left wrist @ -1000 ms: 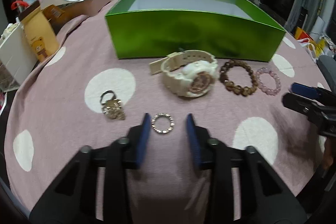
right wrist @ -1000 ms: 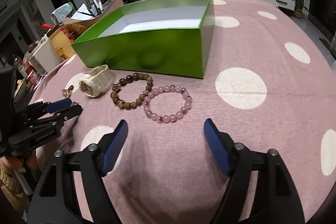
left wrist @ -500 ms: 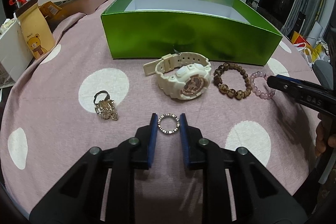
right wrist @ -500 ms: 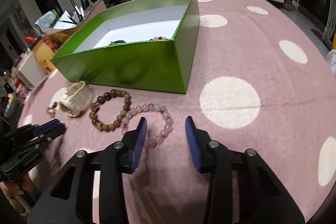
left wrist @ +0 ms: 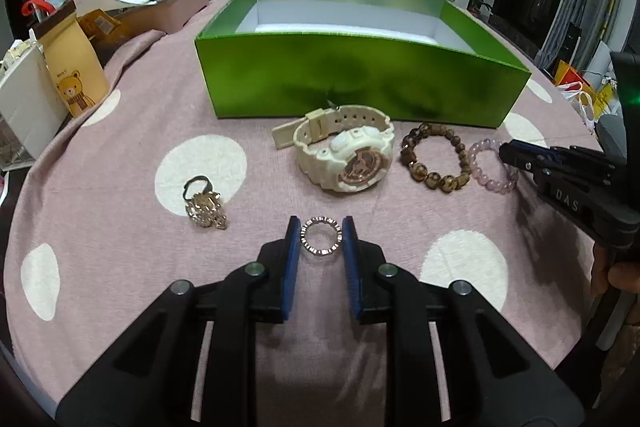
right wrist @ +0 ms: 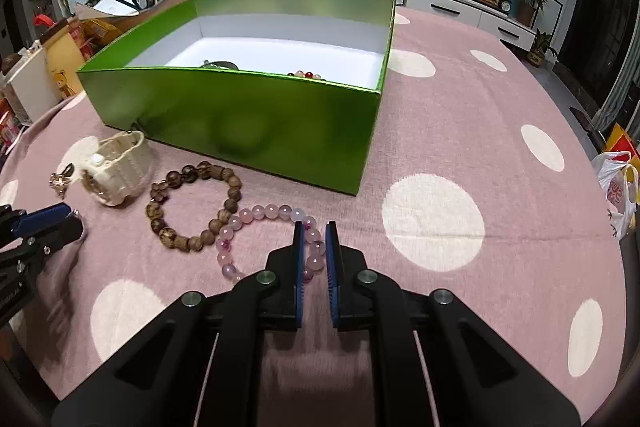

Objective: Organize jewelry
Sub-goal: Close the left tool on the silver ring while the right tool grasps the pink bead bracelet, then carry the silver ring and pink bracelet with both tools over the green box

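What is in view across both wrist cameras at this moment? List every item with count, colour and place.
green box: one, green outside, white inside, far side of cloth; some beads inside
watch: one, cream, before the box
brown bead bracelet: one, right of the watch
pink bead bracelet: one, touching the brown one
band ring: one, silver
ornate ring: one, gold, left of the band ring
tablecloth: pink, white dots
bear bag: one, tan, far left
left gripper: black, blue pads, shut on the band ring
right gripper: black, blue pads, shut on the pink beads
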The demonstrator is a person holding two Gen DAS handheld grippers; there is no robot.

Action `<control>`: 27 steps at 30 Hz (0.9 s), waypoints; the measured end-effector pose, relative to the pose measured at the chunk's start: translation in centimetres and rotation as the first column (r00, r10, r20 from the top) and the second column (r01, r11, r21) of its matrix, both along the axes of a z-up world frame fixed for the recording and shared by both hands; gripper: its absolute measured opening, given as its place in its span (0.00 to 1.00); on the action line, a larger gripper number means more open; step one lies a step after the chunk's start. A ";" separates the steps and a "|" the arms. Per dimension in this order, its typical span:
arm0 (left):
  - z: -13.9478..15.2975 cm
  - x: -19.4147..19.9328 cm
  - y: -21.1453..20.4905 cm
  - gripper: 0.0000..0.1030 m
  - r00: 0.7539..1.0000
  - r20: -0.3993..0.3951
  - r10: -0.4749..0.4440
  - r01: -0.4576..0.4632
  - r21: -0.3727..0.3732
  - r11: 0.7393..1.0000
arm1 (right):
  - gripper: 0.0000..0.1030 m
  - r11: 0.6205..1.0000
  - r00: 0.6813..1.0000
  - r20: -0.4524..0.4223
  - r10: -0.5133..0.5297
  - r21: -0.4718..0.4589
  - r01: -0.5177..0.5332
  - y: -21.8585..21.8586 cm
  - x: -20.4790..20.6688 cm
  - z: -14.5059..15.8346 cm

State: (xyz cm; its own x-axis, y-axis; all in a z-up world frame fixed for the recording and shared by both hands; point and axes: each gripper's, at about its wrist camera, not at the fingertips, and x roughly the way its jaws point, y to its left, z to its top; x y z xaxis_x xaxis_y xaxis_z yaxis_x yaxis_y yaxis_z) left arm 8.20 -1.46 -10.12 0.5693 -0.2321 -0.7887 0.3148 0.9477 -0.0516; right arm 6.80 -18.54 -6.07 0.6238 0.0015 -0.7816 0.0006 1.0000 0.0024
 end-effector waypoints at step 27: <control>6.8 -1.5 -0.5 0.20 0.992 0.128 -0.015 0.020 -0.037 0.999 | 0.07 0.998 0.971 0.234 0.052 0.016 -0.057 -0.3 -4.2 9.5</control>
State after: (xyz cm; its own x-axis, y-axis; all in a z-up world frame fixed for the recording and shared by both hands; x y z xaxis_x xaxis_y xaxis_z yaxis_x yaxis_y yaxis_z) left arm 6.68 -1.91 -3.32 0.6607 -0.2714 -0.6999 0.3373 0.9403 -0.0462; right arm 2.65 -18.86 3.44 0.7874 0.0562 -0.6139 -0.0569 0.9982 0.0184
